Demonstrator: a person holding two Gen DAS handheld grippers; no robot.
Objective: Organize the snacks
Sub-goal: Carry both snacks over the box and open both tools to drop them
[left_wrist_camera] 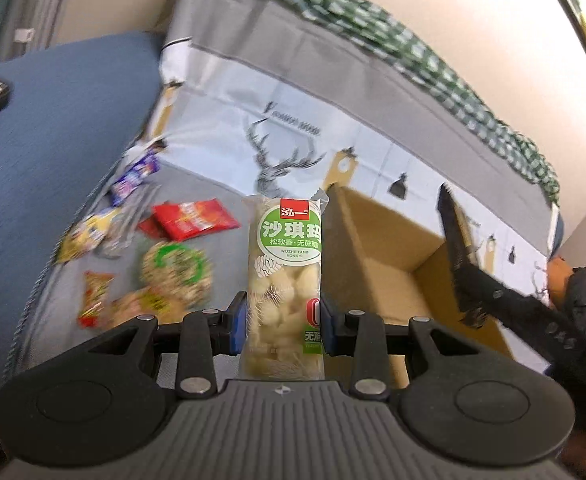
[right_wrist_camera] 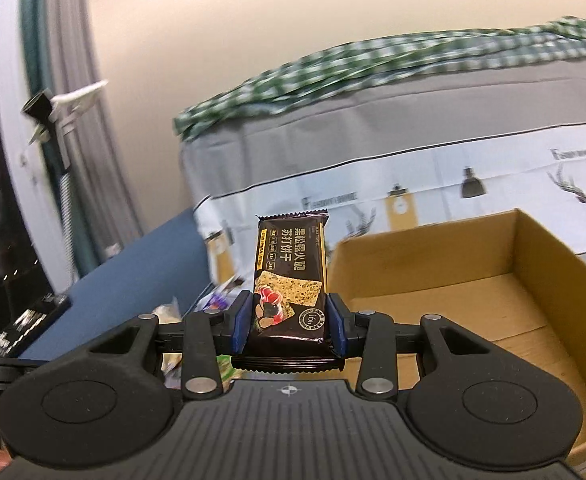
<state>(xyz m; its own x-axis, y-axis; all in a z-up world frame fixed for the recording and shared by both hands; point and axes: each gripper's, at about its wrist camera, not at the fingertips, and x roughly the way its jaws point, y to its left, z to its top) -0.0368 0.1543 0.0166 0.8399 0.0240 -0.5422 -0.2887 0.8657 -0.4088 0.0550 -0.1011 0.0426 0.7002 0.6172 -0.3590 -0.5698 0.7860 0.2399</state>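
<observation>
Left gripper point(left_wrist_camera: 283, 320): fingers closed on a clear sachima packet point(left_wrist_camera: 283, 280) with a green label, held upright above the grey surface point(left_wrist_camera: 221, 256). Right gripper point(right_wrist_camera: 289, 322): fingers clamped on a black soda-cracker packet point(right_wrist_camera: 291, 276), upright, just left of the cardboard box point(right_wrist_camera: 549, 280). Box: open-topped, interior bare where visible. Loose snacks on the surface, left of the sachima: red packets point(left_wrist_camera: 191, 218), round green-ringed pack point(left_wrist_camera: 177, 272), purple wrapper point(left_wrist_camera: 135, 174), yellow packet point(left_wrist_camera: 87, 236). Backdrop: deer-print cover point(left_wrist_camera: 285, 152), green checked cloth point(right_wrist_camera: 333, 80).
</observation>
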